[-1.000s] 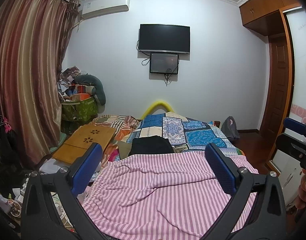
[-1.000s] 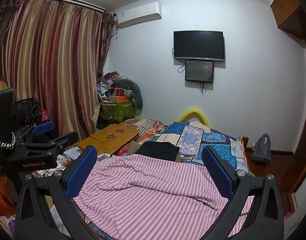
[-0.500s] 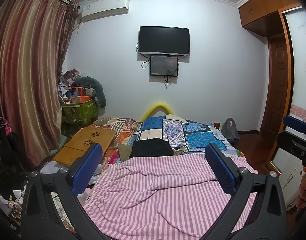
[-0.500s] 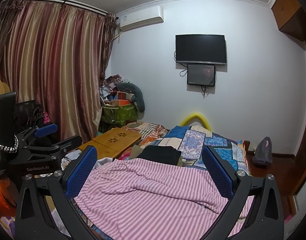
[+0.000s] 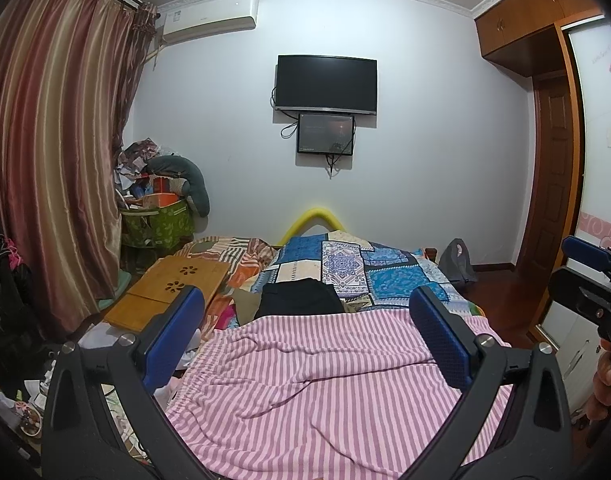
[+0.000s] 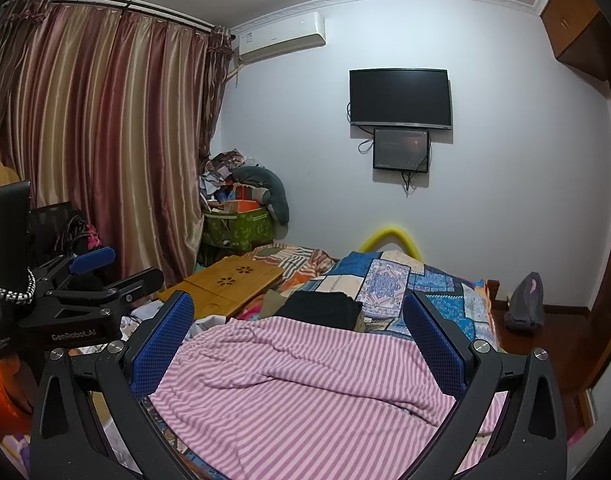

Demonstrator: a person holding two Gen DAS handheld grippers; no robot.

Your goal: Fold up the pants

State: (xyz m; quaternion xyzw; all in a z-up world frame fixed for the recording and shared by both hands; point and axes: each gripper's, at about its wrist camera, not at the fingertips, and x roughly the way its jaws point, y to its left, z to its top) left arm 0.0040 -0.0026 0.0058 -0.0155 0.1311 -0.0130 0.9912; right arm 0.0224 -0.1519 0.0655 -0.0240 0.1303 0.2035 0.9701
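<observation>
Two spread tongs, nothing pinched. From the left wrist, my left gripper (image 5: 305, 344) hovers over the pink striped pants (image 5: 325, 380) rumpled on the bed just below. From the right wrist, my right gripper (image 6: 301, 348) frames them too; soft, light, floppy, I'd pinch the waistband edge.

One legible mark was found: "GenRobot.AI" in pale lettering on the black body of the left gripper (image 6: 91, 276), seen from the right wrist view. Smaller print sat beside it at the body's left end, too small to read. The air conditioner (image 5: 209, 14) carried a label, and the pink-and-white wardrobe panel (image 5: 601, 128) bore faint script and a small sticker; all were illegible.
</observation>
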